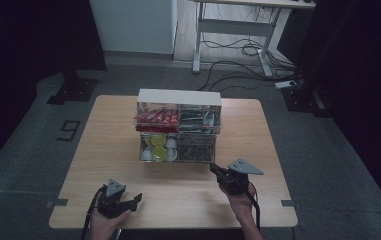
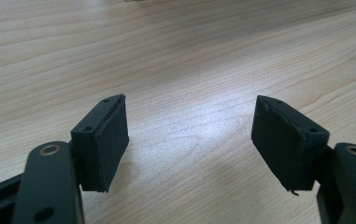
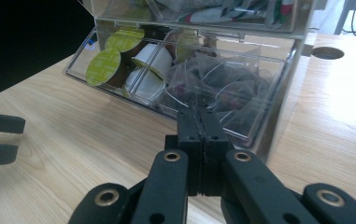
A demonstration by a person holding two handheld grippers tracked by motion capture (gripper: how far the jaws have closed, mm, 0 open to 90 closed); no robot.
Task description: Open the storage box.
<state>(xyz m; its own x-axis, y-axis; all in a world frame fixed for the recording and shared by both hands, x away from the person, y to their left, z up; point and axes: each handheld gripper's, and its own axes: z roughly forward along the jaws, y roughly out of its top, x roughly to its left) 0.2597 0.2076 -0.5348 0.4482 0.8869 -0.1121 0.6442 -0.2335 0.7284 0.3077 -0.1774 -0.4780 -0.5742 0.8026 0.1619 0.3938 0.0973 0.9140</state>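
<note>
Dim grey floor [image 1: 33,125] surrounds a pale wooden surface [image 1: 113,145], with a white desk frame [image 1: 233,30] and loose cables [image 1: 238,55] behind it. Near the far middle of the surface stands a clear organizer [image 1: 179,131] with a white top and four compartments. Its upper left compartment holds red packets [image 1: 158,118], the upper right dark packets [image 1: 197,119]. Lower left holds capsules [image 1: 158,146] with green and white lids, and the lower right holds clear pyramid bags [image 1: 196,147].

At the near left edge, a hand [image 1: 103,225] holds the left gripper [image 1: 128,202] low over the surface, well apart from the organizer. Its jaws stand wide open over bare wood, with nothing between them.

A second hand [image 1: 238,202] holds the right gripper [image 1: 214,169] just in front of the organizer's lower right compartment. Its jaws are pressed together, empty, with their tips at or just short of the clear front wall; whether they touch it is unclear.
</note>
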